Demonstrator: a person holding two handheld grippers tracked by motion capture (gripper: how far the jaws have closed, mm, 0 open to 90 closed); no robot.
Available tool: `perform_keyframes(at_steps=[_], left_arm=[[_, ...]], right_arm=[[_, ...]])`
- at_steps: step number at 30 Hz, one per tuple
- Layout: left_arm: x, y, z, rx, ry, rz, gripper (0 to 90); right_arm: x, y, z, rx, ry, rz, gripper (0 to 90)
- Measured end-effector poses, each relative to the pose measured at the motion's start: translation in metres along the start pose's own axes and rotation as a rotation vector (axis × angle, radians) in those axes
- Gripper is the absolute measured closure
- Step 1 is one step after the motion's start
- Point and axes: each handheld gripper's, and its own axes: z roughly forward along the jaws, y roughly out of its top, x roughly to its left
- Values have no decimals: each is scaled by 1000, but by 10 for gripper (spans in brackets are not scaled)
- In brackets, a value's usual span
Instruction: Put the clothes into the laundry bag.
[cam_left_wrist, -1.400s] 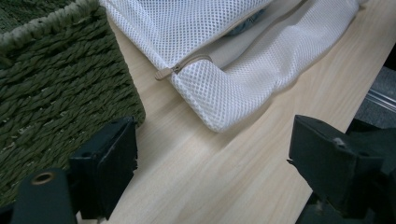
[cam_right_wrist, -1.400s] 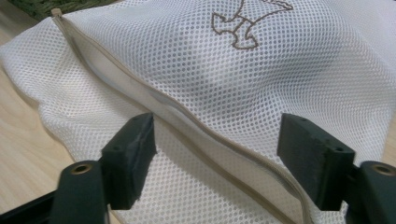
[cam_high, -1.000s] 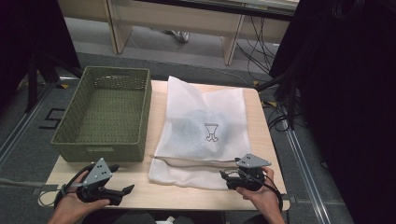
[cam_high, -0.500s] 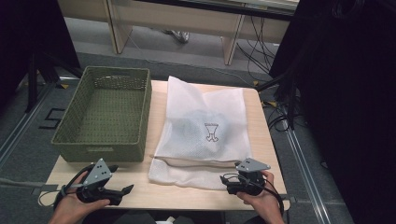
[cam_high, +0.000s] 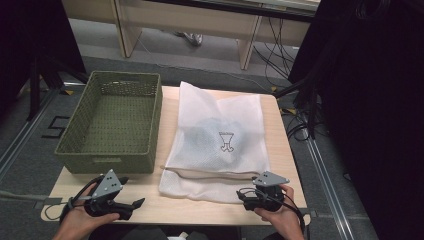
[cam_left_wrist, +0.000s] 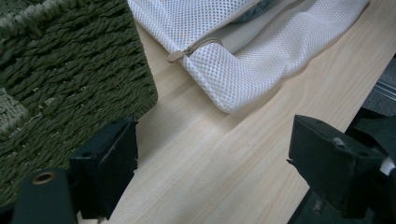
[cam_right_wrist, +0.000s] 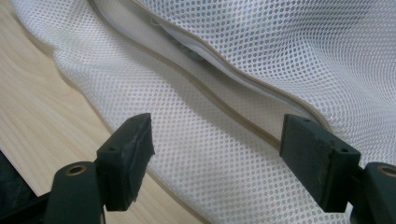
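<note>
Both grippers poised at the near edge of the mesh bag, ahead of any grip.

The bag (cam_high: 220, 145) lies flat on the table (cam_high: 150, 202) just right of the basket (cam_high: 112, 125), zipper (cam_left_wrist: 194, 46) side toward the person, likely so the opening is easy to reach. The right gripper (cam_high: 250, 197) hovers over the bag's hem, jaws spread, pinching nothing. The left gripper (cam_high: 131, 205) waits over bare wood near the bag's corner, jaws also wide apart.

The right gripper (cam_high: 248, 196) has drawn back slightly toward the table's near edge (cam_high: 200, 217).
</note>
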Motion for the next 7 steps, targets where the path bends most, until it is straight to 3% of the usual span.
perform_keyframes(at_steps=[7], left_arm=[[0,0,1,-13,-5,-11,152]], right_arm=[[-1,0,1,-3,-2,-9,265]])
